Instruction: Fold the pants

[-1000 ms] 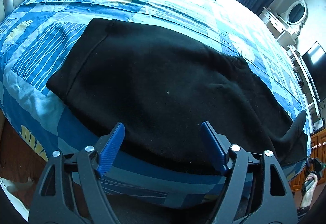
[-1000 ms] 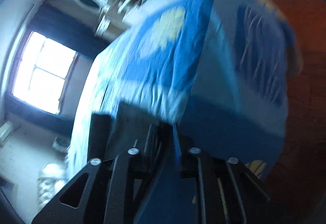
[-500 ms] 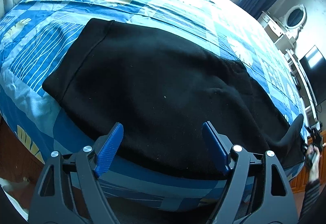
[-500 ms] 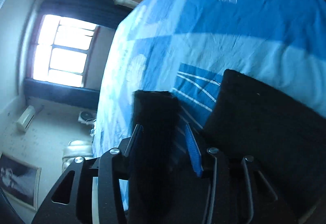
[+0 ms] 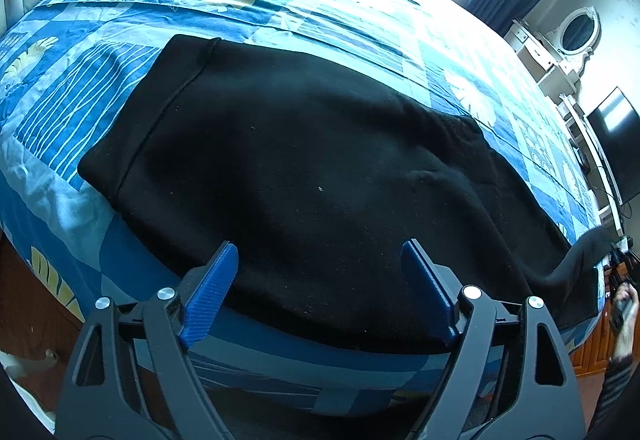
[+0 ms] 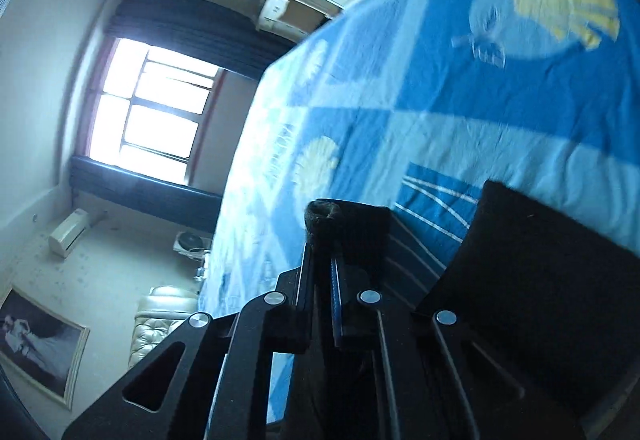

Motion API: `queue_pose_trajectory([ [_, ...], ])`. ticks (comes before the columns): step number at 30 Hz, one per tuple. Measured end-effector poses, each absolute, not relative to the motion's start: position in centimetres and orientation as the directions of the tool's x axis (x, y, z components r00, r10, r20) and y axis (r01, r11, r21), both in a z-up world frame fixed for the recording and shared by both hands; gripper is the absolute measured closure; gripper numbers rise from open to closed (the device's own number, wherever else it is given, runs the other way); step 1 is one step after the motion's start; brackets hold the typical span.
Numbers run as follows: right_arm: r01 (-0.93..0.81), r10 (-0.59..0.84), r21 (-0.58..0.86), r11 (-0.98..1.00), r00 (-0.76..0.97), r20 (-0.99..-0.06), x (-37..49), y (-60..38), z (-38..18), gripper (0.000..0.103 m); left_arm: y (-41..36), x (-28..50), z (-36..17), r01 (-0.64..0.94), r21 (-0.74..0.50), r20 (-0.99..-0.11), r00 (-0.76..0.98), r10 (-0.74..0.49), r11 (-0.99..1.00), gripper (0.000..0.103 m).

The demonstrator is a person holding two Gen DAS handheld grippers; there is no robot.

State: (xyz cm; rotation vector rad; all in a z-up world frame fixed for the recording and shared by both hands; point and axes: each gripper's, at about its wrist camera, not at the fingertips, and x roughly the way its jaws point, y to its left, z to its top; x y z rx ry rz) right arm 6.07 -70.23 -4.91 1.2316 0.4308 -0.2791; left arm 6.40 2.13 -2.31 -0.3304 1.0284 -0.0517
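Pinching a pant-leg cuff (image 6: 346, 224), the right gripper (image 6: 322, 260) has just clamped its jaws shut on the fabric. Black pants (image 5: 320, 167) lie flat on the bed (image 5: 280, 15) ahead of the left gripper (image 5: 320, 292), whose jaws, spread and empty, have just widened. I'd carry the cuff low and taut toward the waistband (image 5: 160, 103), aligning edges.

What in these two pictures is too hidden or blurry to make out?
- Left view: the right gripper sits small at the right edge; its jaws can't be read there.
- Right view: the pants run off the lower right edge.
- Right view: the gripped pants end hides the fingertips.
- Right view: the bedspread is motion-blurred.
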Motion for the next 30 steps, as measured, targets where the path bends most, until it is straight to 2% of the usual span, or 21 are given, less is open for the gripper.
queue_pose_trajectory([
  [5,0.443,-0.032,0.85,0.286,0.891,-0.454,-0.5,-70.5,-4.7,0.096,2.2,6.1,-2.3,-0.113,-0.303,-0.828,0.523,-0.203,0.946,0.019],
  [8,0.516,-0.056,0.827,0.226,0.854,-0.518,-4.5,-70.6,-8.0,0.096,2.2,6.0,-2.4,-0.111,-0.301,-0.829,0.521,-0.203,0.947,0.019],
  [13,0.568,-0.046,0.813,0.126,0.822,-0.567,-6.1,-70.8,-13.1,0.097,1.9,5.6,-2.4,-0.099,-0.288,-0.834,0.514,-0.199,0.952,0.019],
  [18,0.578,-0.06,0.798,0.172,0.814,-0.577,-5.7,-70.5,-11.9,0.097,1.8,5.1,-2.5,-0.094,-0.272,-0.837,0.514,-0.187,0.958,0.019],
  [21,0.56,-0.017,0.818,0.128,0.826,-0.563,-6.6,-70.7,-12.3,0.096,2.0,5.1,-2.8,-0.099,-0.271,-0.839,0.513,-0.185,0.957,0.019],
  [24,0.593,-0.034,0.794,0.133,0.803,-0.595,-7.6,-71.3,-11.3,0.085,1.7,5.2,-2.9,-0.091,-0.255,-0.84,0.513,-0.174,0.963,0.018],
  [26,0.63,-0.091,0.727,0.273,0.769,-0.633,-6.9,-71.7,-8.5,0.072,1.4,5.2,-3.0,-0.075,-0.24,-0.843,0.511,-0.17,0.968,0.015],
  [30,0.579,-0.084,0.652,0.489,0.775,-0.626,-2.0,-72.7,-4.5,0.057,1.3,5.4,-3.0,-0.074,-0.236,-0.844,0.509,-0.166,0.969,0.014],
])
